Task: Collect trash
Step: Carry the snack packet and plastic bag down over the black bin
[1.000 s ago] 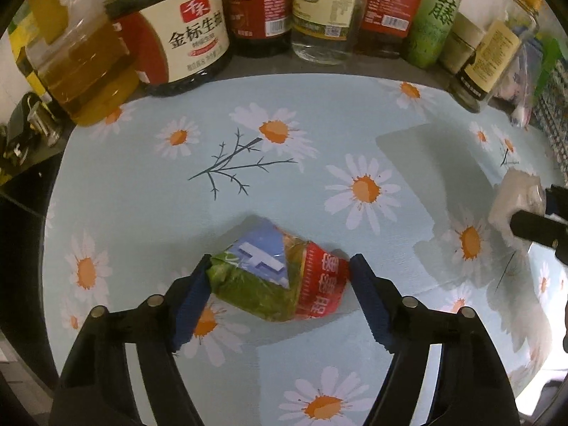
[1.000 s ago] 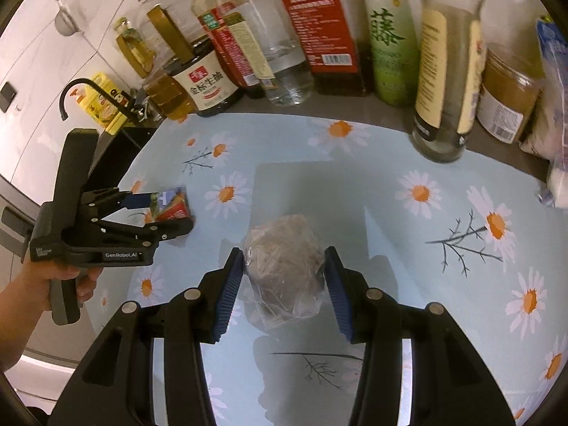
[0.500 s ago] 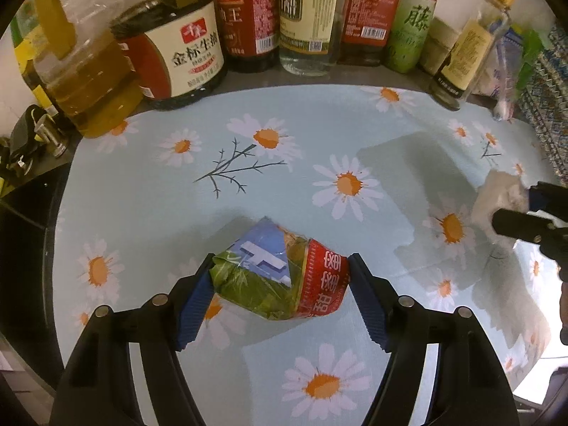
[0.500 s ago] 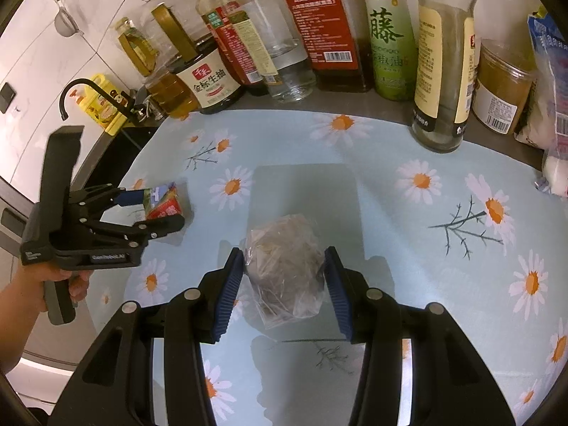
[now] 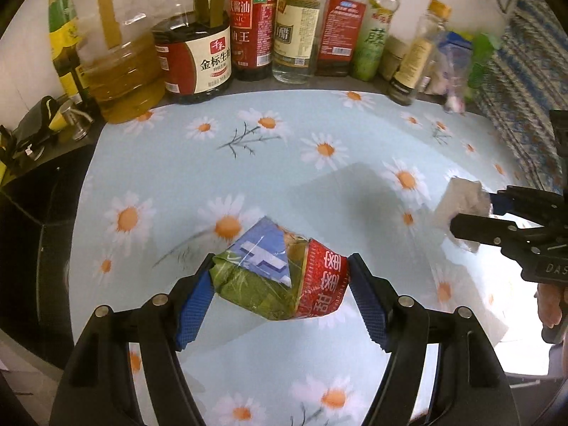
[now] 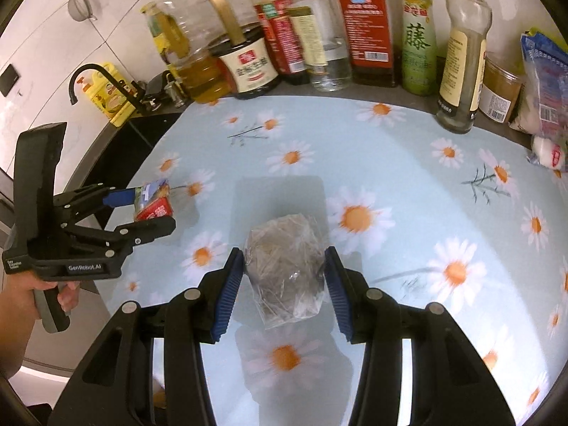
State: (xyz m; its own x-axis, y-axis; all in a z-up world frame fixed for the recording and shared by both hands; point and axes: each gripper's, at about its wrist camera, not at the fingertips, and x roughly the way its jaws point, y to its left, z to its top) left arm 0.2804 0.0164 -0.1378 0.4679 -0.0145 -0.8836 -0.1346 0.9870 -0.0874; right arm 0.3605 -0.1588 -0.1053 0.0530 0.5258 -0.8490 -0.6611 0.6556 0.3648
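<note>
My left gripper (image 5: pixel 280 277) is shut on a crumpled snack wrapper (image 5: pixel 280 280), green, blue and red, held above the daisy tablecloth (image 5: pixel 284 163). My right gripper (image 6: pixel 284 269) is shut on a clear crumpled plastic wad (image 6: pixel 287 266), also lifted off the cloth. In the right wrist view the left gripper (image 6: pixel 156 209) shows at the left with the wrapper (image 6: pixel 154 204) between its fingers. In the left wrist view the right gripper (image 5: pixel 472 209) shows at the right edge holding the wad (image 5: pixel 461 206).
Several sauce and oil bottles (image 5: pixel 198 56) line the back of the counter. A tall spice bottle (image 6: pixel 461 56), a jar (image 6: pixel 497 92) and a blue bag (image 6: pixel 546 81) stand at back right. A black tap (image 6: pixel 81 78) and a sink lie at the left.
Both grippers have risen and pulled back from the bottles, each keeping its piece of trash. The table now looks farther below.
</note>
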